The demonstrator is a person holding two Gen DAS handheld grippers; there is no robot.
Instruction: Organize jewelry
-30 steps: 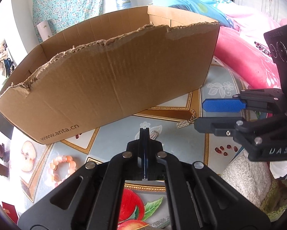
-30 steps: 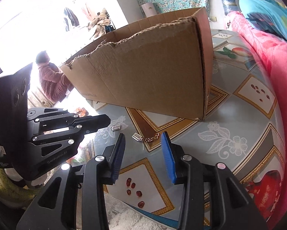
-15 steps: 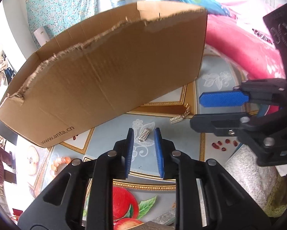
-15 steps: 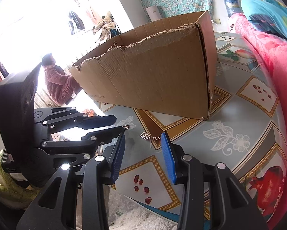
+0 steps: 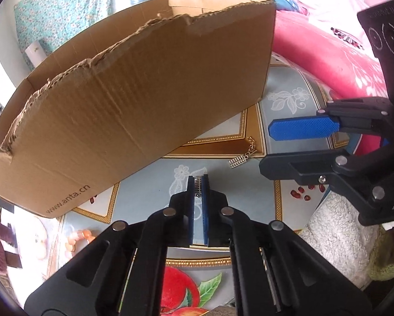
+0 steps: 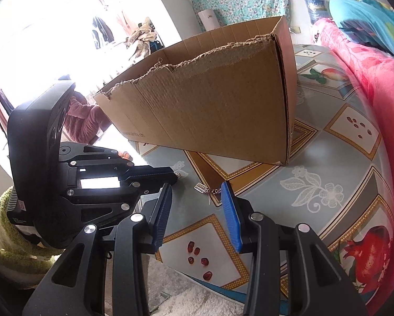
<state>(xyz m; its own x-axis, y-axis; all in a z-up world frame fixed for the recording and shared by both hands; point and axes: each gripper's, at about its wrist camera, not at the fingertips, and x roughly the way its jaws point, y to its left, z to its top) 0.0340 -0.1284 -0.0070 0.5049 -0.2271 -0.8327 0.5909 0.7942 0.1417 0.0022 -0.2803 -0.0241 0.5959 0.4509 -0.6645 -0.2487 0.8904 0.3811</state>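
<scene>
I've got the left claw [image 5: 197, 184] pinched on one silver earring [image 5: 197, 184] just above the table [image 5: 144, 197]; right claw [image 6: 197, 197] half-open, empty, w/ the 2nd earring [image 6: 201, 187] lying ahead. Next, I reckon: lift & drop it into the cardboard box [image 5: 134, 105].

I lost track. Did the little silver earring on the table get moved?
Yes. The silver earring, earlier lying flat on the white flower print, now sits pinched in the left gripper.

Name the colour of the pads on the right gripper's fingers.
Blue, on black fingers; the left wrist view shows one pad face-on.
</scene>
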